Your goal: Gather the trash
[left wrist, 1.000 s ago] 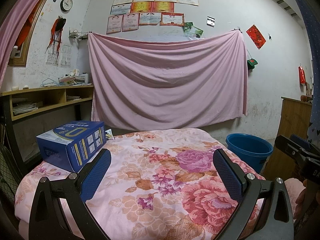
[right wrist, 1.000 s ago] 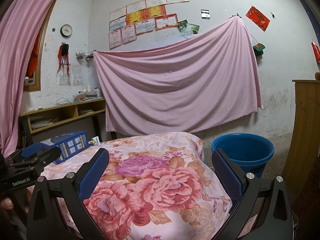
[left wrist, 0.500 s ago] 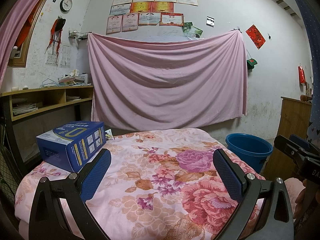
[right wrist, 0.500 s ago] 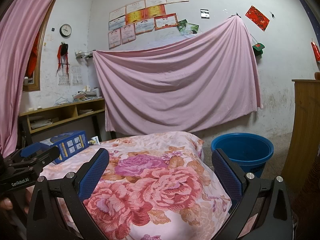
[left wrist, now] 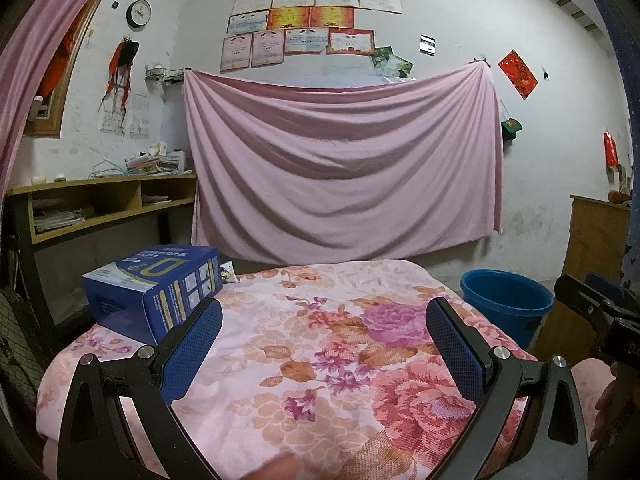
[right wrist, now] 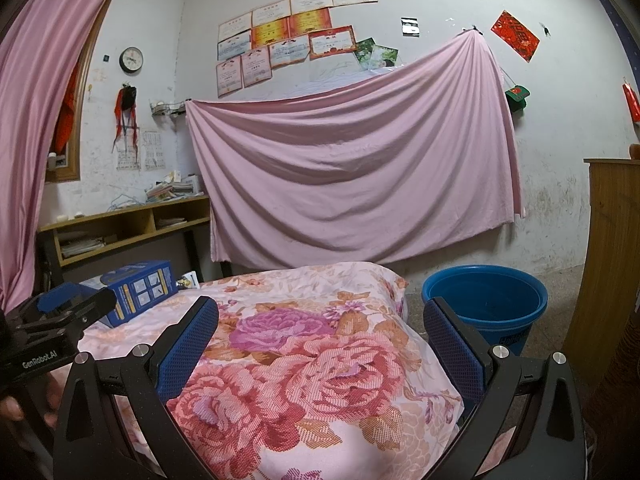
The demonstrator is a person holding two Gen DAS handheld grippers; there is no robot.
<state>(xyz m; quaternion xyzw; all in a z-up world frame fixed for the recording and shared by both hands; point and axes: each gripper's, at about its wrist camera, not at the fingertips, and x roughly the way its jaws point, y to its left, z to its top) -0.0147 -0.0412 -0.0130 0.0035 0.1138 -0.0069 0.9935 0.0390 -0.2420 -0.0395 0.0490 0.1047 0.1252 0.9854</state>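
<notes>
Hovering above the floral-covered tabletop (left wrist: 304,360), both the left tool (left wrist: 322,332) and right tool (right wrist: 320,330) are held apart and empty; nothing has shifted since a second ago. The blue carton (left wrist: 156,286) lies untouched, well apart from the blue bucket (right wrist: 486,300), so collection is judged not begun.

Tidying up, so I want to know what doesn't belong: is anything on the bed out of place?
Yes. A blue carton sits at the far left corner of the floral bedspread, with a small printed packet just behind it. The blue bucket stands upright on the floor. Both tools are open.
</notes>
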